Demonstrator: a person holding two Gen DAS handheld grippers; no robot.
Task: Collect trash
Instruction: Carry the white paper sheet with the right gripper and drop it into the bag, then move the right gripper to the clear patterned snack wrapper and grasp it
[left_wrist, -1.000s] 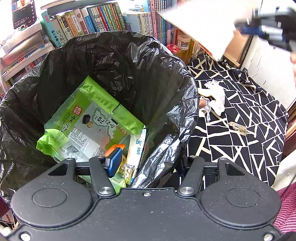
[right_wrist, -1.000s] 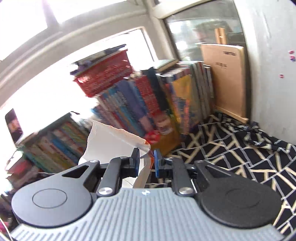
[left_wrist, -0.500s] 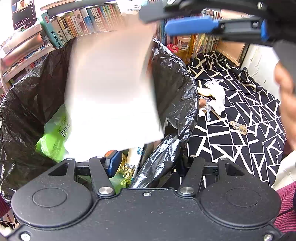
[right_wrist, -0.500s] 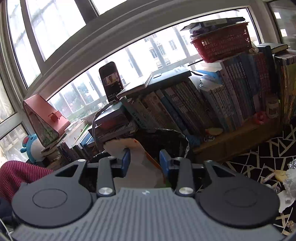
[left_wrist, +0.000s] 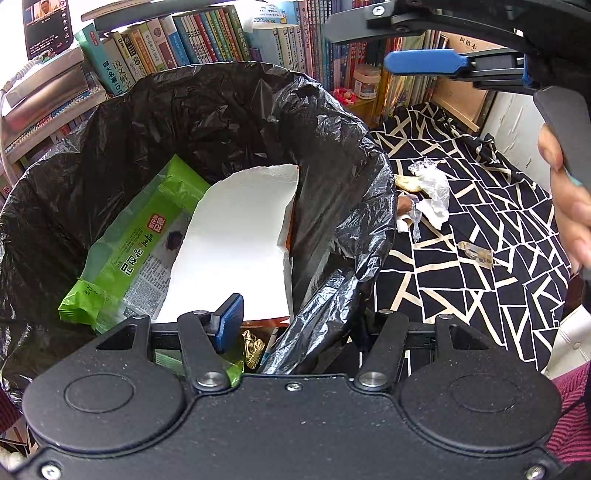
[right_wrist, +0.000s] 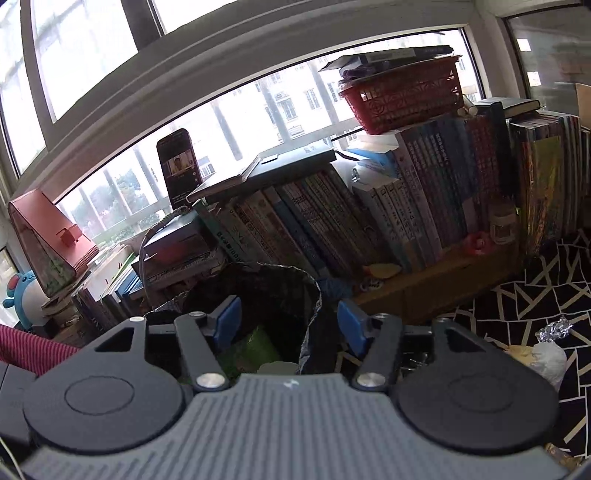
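Behind black-and-cream patterned cloth (left_wrist: 480, 236): bookshelf (right_wrist: 369, 221), windows, possibly phone (right_wrist: 179, 166).

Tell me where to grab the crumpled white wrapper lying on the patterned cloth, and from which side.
Take the crumpled white wrapper by its raised, bunched middle, coming down from above with the open right gripper. It lies loose on the black-and-white cloth, so there is no edge to slide under. A yellowish scrap sits beside it on the bin bag side; closing across the white folds should avoid pinching cloth.
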